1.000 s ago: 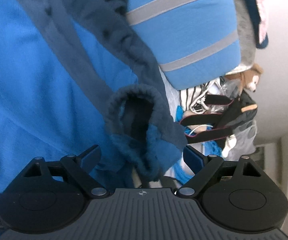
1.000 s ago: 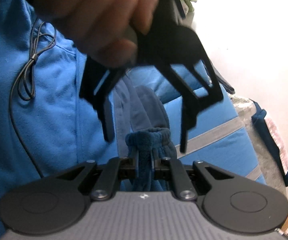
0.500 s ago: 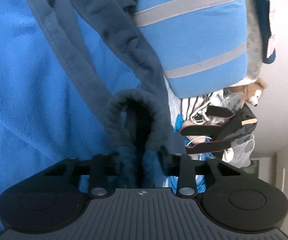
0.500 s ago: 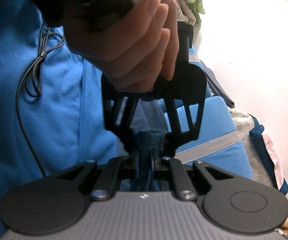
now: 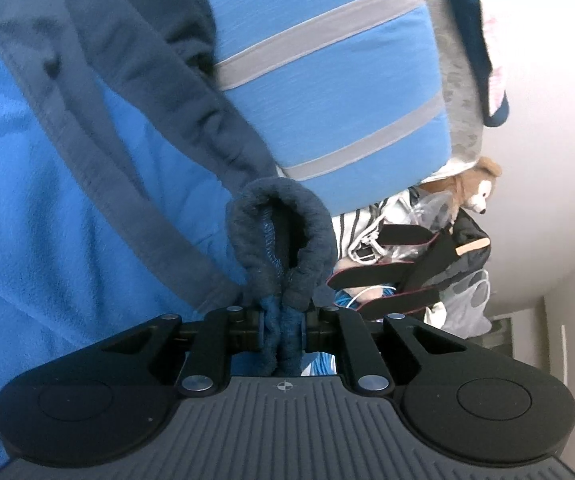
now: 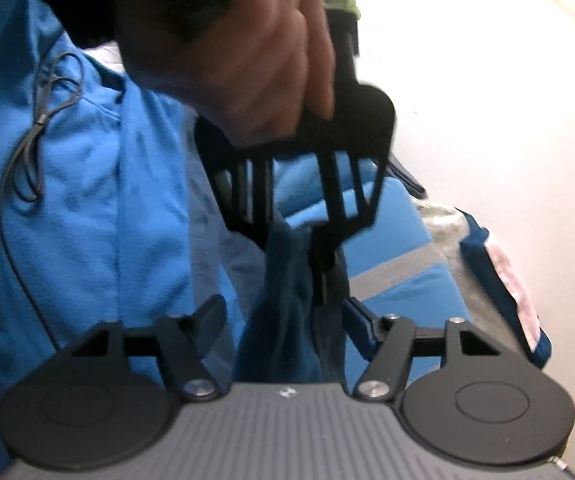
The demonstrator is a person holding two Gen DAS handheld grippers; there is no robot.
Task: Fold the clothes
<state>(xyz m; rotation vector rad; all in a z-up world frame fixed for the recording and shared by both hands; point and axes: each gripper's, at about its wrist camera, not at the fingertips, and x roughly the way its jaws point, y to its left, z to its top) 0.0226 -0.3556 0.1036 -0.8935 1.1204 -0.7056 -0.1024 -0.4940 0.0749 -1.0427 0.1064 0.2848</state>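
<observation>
Navy cuff (image 5: 281, 236) pinched at centre, sleeve (image 5: 159, 92) trailing to 11 o'clock over blue fleece (image 5: 47, 220). Left gripper (image 5: 283, 320) just clamped on cuff; right gripper (image 6: 283, 316) jaws just opened, cloth loose between. Thin bite: may slip out under a pull.

no readable text, label, brand or number anywhere, only a small crosshair mark on each gripper body
</observation>
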